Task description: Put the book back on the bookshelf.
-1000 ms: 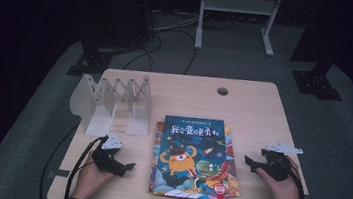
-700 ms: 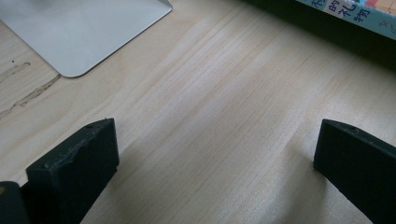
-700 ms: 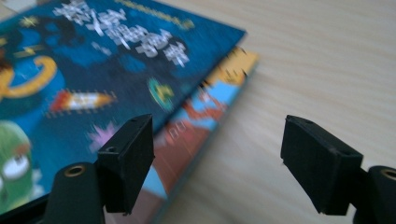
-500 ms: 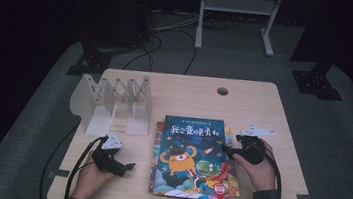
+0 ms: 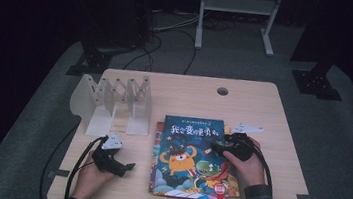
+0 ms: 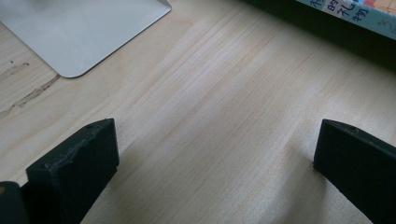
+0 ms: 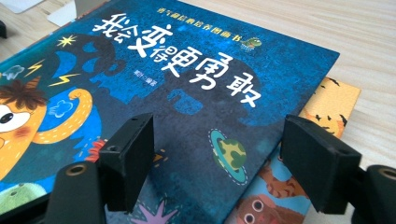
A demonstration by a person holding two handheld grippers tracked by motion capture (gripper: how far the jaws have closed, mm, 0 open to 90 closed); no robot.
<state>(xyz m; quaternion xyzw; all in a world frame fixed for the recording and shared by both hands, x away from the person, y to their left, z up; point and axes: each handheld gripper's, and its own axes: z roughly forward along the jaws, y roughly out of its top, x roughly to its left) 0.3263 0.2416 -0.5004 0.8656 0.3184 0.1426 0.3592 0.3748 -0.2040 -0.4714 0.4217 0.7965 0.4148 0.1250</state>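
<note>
- My right hand-held gripper hangs over the blue picture book, jaws apart, nothing pinched.
- That book tops a stack of books on the counter.
- My left hand-held gripper rests open on bare wood.
- A white book rack stands beyond it.

Light wooden table, cable hole near far edge. On it: white slotted rack at left; blue picture book stacked on apparently two others.
</note>
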